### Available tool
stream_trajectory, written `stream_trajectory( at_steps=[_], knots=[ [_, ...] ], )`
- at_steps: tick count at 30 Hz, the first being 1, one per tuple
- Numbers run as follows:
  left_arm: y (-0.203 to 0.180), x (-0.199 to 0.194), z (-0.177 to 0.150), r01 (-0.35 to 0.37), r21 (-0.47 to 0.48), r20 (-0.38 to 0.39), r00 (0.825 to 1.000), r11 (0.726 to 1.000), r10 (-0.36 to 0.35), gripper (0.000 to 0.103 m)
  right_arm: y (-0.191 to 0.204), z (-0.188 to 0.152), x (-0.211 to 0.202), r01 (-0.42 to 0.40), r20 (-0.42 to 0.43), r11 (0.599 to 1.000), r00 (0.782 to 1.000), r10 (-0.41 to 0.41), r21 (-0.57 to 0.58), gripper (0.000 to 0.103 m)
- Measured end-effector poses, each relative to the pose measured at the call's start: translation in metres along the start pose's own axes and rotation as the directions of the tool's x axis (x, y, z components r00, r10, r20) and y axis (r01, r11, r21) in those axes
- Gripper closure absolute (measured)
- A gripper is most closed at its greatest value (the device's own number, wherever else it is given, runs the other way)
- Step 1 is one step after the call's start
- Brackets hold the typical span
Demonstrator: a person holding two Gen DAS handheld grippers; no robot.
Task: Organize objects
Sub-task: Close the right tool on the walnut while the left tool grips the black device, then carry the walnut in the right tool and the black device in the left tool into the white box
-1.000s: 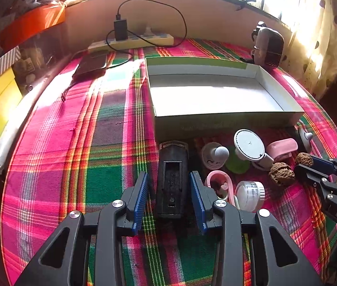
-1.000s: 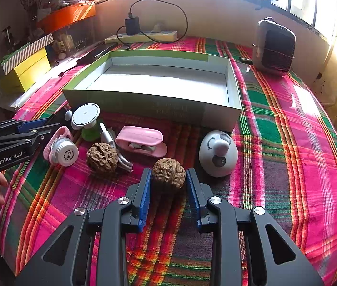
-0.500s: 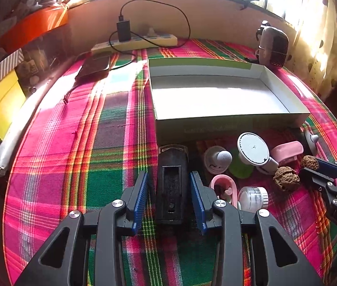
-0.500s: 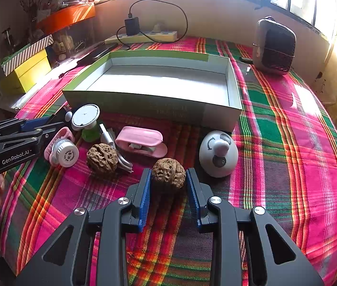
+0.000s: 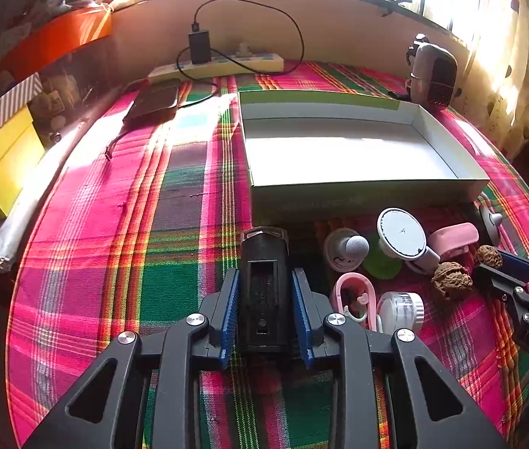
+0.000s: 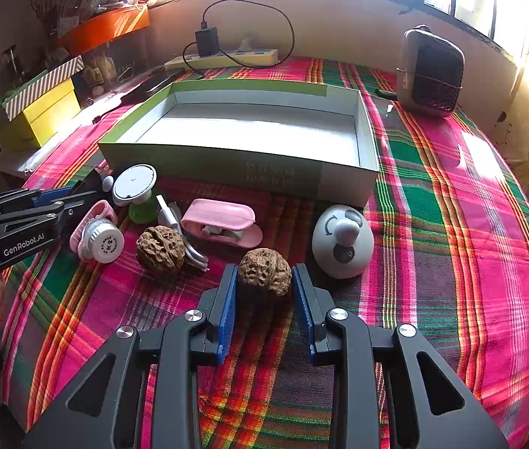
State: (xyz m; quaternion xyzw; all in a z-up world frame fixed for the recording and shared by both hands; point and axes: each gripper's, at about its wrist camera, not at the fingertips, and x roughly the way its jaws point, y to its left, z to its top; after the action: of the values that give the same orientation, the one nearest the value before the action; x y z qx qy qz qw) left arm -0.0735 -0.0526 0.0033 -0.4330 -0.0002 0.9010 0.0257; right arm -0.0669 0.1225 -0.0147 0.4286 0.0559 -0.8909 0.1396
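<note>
A black oblong device (image 5: 263,280) lies on the plaid cloth between the blue pads of my left gripper (image 5: 264,278). Its jaws are closing, and both pads touch the device's sides. In the right wrist view a brown walnut (image 6: 264,271) rests on the cloth with my right gripper (image 6: 264,275) shut on it. A second walnut (image 6: 160,249) lies to its left. Behind both stands an empty white box with green sides (image 6: 227,164). The left gripper (image 6: 85,191) shows at the left edge of the right wrist view.
Near the box front lie a pink case (image 6: 219,215), a white dome-shaped gadget (image 6: 343,247), a white disc on a green base (image 6: 134,185) and a small white jar (image 6: 103,241). A heater (image 6: 432,71), a power strip (image 6: 223,58) and a yellow box (image 6: 40,116) line the far edges.
The left gripper's jaws have closed in from wide apart onto the black device. The right gripper and its walnut have stayed as they were.
</note>
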Motion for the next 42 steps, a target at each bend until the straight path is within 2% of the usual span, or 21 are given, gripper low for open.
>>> stream_trajectory(
  at_steps=[10, 20, 31, 42],
  knots=[
    [0.000, -0.005, 0.000, 0.001, -0.009, -0.011, 1.000, 1.000, -0.001, 0.078, -0.002, -0.001, -0.002, 0.001, 0.004, 1.000, 1.000, -0.001, 0.018, 0.073],
    [-0.005, -0.027, 0.017, 0.038, -0.002, 0.023, 0.999, 0.999, -0.038, 0.078, -0.002, 0.012, -0.016, -0.033, 0.036, 0.999, 0.999, 0.032, 0.021, 0.073],
    [-0.011, -0.025, 0.054, 0.073, 0.013, 0.042, 0.996, 0.997, -0.074, 0.078, -0.007, 0.056, -0.021, -0.046, 0.081, 0.999, 0.996, 0.045, 0.022, 0.073],
    [-0.017, 0.008, 0.091, 0.101, 0.016, 0.031, 0.994, 0.995, -0.101, 0.078, -0.004, 0.109, 0.009, -0.045, 0.080, 0.999, 0.996, 0.044, 0.014, 0.073]
  ],
)
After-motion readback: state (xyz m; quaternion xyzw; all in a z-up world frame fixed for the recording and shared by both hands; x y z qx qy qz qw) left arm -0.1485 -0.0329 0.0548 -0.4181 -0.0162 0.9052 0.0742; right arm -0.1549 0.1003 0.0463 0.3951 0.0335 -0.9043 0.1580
